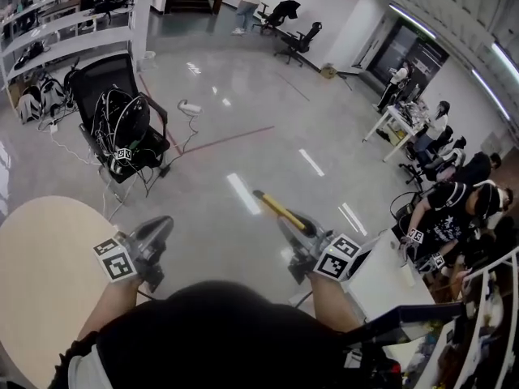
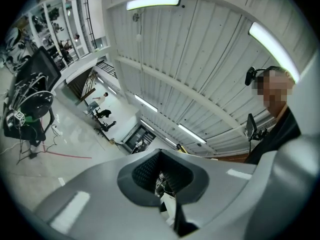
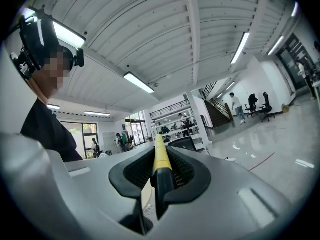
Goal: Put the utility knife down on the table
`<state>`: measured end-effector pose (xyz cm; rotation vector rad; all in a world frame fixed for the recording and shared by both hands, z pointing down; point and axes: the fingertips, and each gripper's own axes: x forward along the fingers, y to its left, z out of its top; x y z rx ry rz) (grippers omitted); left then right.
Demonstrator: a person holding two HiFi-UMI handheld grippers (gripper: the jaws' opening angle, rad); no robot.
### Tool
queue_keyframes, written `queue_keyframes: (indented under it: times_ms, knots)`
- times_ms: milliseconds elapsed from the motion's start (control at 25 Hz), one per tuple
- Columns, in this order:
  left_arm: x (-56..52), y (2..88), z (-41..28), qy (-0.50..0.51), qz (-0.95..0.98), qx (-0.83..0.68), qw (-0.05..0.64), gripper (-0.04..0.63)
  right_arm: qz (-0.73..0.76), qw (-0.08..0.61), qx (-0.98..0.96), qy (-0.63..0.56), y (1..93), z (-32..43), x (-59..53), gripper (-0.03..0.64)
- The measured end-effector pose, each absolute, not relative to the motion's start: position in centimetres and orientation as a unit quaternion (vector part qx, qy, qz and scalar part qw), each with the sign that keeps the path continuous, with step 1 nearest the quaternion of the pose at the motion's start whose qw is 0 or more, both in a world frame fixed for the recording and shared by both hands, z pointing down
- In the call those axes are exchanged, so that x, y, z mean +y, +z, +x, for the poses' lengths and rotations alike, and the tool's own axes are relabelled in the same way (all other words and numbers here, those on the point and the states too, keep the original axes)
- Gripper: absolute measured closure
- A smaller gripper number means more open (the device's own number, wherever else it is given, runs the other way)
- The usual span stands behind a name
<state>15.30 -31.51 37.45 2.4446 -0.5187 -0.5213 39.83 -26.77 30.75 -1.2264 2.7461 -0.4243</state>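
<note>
In the head view my right gripper point(image 1: 285, 220) is shut on a utility knife point(image 1: 278, 207) with a yellow body and black end, which sticks out forward over the shiny floor. In the right gripper view the knife point(image 3: 161, 160) is clamped upright between the ribbed pads, with the gripper point(image 3: 156, 153) pointing roughly level. My left gripper point(image 1: 162, 225) is shut with nothing in it, just off the right edge of a round beige table point(image 1: 40, 274). In the left gripper view its tips point(image 2: 160, 153) meet and point towards the ceiling.
A black office chair point(image 1: 122, 128) draped with cables stands beyond the round table. A white desk point(image 1: 381, 286) lies at my lower right, with several seated people point(image 1: 454, 209) behind it. Shelving point(image 1: 49, 23) lines the far left wall.
</note>
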Motion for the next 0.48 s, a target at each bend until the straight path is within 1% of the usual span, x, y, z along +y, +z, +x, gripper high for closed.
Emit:
queue_keyframes:
  times_ms: [280, 480]
  knots:
    - [-35.9, 39.0, 10.5, -0.206, 0.897, -0.251, 0.301, 0.597, -0.365, 0.043, 0.917, -0.156, 31.5, 36.5, -34.3, 0.532]
    - [-38.3, 39.4, 9.3, -0.202, 0.883, -0.299, 0.300, 0.597, -0.318, 0.045, 0.931, -0.173, 32.3, 35.2, -39.2, 0.532]
